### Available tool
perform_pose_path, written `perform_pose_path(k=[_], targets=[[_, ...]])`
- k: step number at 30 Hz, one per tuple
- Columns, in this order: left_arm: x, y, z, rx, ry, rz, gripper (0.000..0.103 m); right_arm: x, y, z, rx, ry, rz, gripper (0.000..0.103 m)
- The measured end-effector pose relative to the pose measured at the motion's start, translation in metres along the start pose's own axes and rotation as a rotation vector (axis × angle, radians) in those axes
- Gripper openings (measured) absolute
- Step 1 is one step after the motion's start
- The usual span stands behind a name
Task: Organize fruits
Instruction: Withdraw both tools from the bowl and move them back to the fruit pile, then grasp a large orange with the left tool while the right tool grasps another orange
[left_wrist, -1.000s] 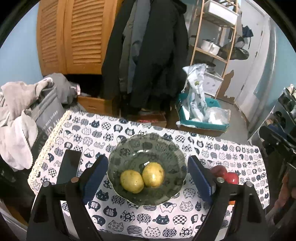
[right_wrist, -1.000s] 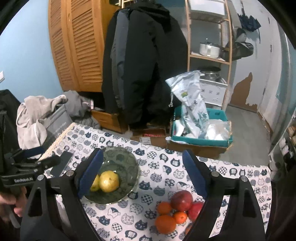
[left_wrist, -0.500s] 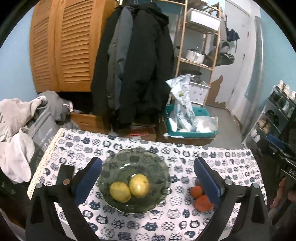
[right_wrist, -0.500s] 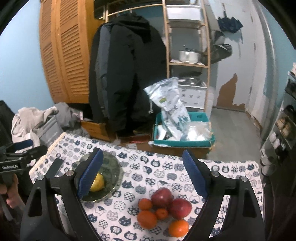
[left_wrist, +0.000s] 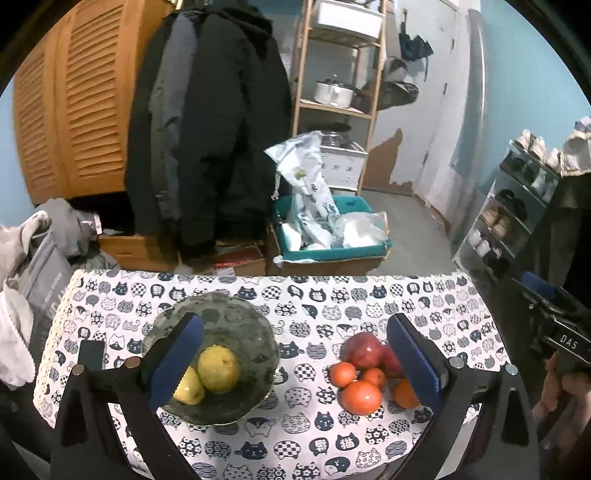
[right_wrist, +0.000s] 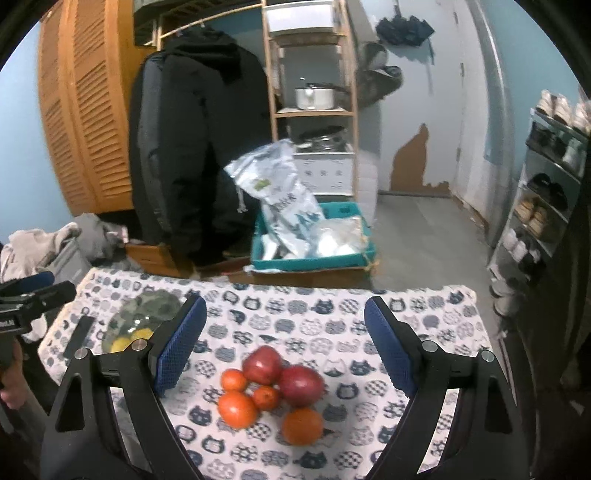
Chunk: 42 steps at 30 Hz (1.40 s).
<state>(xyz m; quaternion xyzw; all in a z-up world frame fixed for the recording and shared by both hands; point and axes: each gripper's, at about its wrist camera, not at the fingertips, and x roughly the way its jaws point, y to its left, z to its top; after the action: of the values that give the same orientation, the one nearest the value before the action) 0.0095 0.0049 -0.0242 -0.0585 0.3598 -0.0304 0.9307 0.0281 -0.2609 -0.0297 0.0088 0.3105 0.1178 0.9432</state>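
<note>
A dark glass bowl (left_wrist: 236, 325) on the cat-print cloth holds two yellow pears (left_wrist: 218, 368). To its right lies a cluster of two red apples (left_wrist: 361, 349) and several oranges (left_wrist: 361, 397). My left gripper (left_wrist: 295, 360) hangs open above the cloth between bowl and cluster, holding nothing. In the right wrist view the apples (right_wrist: 300, 384) and oranges (right_wrist: 237, 409) lie between and beyond the fingers of my right gripper (right_wrist: 284, 345), which is open and empty above them. The bowl (right_wrist: 147, 314) sits at the left there.
A dark flat phone-like object (left_wrist: 92, 354) lies left of the bowl. The table (left_wrist: 332, 288) ends just beyond the fruit; behind it are a teal crate with bags (left_wrist: 328, 236), hanging coats (left_wrist: 207, 140), a wooden shelf and a shoe rack (left_wrist: 517, 206). Clothes pile at the left.
Both grippers have pulled back and shifted right; the bowl slid left in both views and the apple-and-orange cluster came into fuller view. The left jaws spread wider.
</note>
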Motion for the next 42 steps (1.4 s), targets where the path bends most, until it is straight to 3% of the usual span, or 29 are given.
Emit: perform_pose_path(k=[7, 16, 33, 42], targets=[[0.020, -0.029, -0.005, 0.049, 0.033, -0.012, 0.100, 0.004, -0.021, -0.013, 0.023, 0.033, -0.032, 0.086], [0.068, -0.055, -0.030, 0.117, 0.150, -0.007, 0.100, 0.039, -0.027, -0.043, 0.023, 0.165, -0.051, 0.086], [0.160, -0.048, -0.094, 0.065, 0.417, 0.050, 0.100, 0.117, -0.036, -0.116, 0.031, 0.472, -0.052, 0.086], [0.178, -0.046, -0.115, 0.066, 0.486, 0.061, 0.100, 0.153, -0.028, -0.153, -0.005, 0.624, -0.035, 0.086]])
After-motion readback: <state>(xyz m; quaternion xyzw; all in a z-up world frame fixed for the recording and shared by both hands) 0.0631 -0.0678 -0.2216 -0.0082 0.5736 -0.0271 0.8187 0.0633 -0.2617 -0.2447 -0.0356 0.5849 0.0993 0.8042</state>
